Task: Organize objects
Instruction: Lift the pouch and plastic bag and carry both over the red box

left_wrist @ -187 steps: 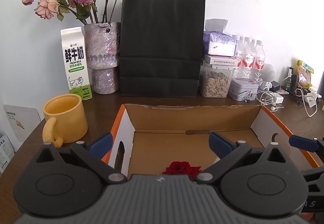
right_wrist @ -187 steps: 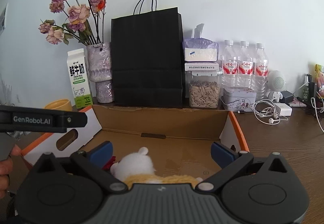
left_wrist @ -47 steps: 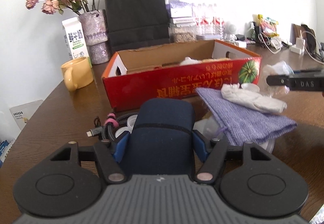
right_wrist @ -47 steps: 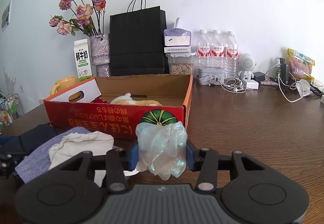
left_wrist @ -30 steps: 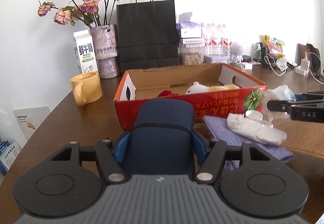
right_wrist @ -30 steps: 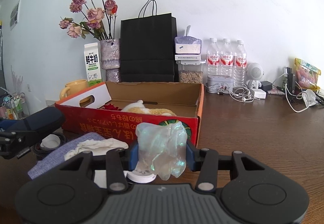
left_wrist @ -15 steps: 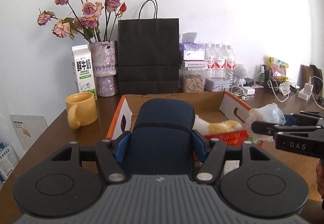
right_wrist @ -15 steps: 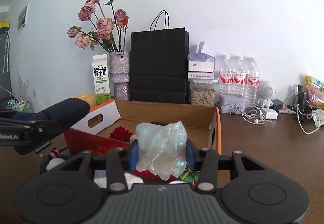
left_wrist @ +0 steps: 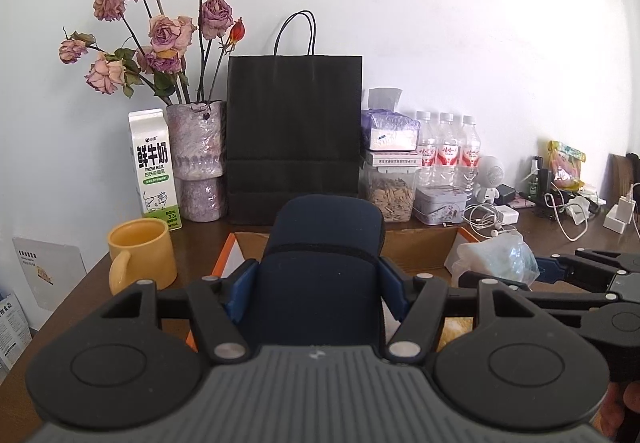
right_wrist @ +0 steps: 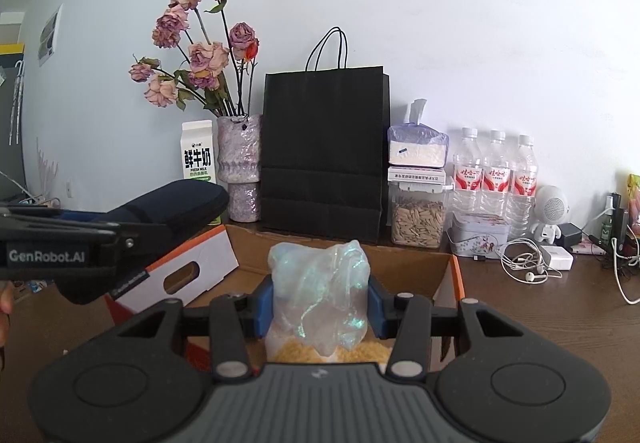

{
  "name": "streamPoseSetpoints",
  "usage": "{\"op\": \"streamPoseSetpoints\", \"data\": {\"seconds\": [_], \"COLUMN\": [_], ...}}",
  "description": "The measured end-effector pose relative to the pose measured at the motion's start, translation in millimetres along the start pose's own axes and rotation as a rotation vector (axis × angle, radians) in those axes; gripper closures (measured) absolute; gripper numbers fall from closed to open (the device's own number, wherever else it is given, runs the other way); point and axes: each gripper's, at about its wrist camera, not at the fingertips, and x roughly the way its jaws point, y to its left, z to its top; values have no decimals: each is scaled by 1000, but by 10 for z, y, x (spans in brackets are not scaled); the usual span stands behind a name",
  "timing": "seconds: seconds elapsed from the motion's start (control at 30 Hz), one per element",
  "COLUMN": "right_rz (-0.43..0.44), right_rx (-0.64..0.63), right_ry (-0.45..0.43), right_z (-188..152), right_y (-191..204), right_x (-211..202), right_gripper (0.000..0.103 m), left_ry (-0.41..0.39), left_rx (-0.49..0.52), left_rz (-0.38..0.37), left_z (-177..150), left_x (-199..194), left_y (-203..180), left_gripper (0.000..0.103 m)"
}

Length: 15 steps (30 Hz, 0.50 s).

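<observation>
My left gripper (left_wrist: 318,283) is shut on a dark navy case (left_wrist: 324,267) and holds it above the open cardboard box (left_wrist: 416,249). My right gripper (right_wrist: 320,301) is shut on a crumpled clear plastic bag (right_wrist: 320,291), also above the box (right_wrist: 400,267). The plastic bag (left_wrist: 496,257) and right gripper show at the right of the left wrist view. The navy case (right_wrist: 168,205) and left gripper show at the left of the right wrist view. A yellow plush toy (right_wrist: 332,354) lies in the box under the bag.
Behind the box stand a black paper bag (left_wrist: 294,139), a vase of dried roses (left_wrist: 196,159), a milk carton (left_wrist: 154,171), a seed jar (left_wrist: 390,193), a tin (left_wrist: 440,205) and water bottles (left_wrist: 448,151). A yellow mug (left_wrist: 140,257) stands left. Cables and chargers (left_wrist: 560,211) lie right.
Both grippers rose from the table in front of the box and moved forward over it, each still holding its object. The cloths and cables on the table have dropped out of view.
</observation>
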Motion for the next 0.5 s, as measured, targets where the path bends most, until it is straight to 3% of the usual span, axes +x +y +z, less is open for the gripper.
{"op": "streamPoseSetpoints", "data": {"seconds": [0.5], "right_rz": [-16], "right_rx": [6], "right_ry": [53], "right_z": [207], "right_y": [-67], "right_x": [722], "right_gripper": [59], "left_ry": [47], "left_rx": [-46], "left_rz": [25], "left_z": [182], "left_x": [737], "left_y": [-21], "left_gripper": [38]}}
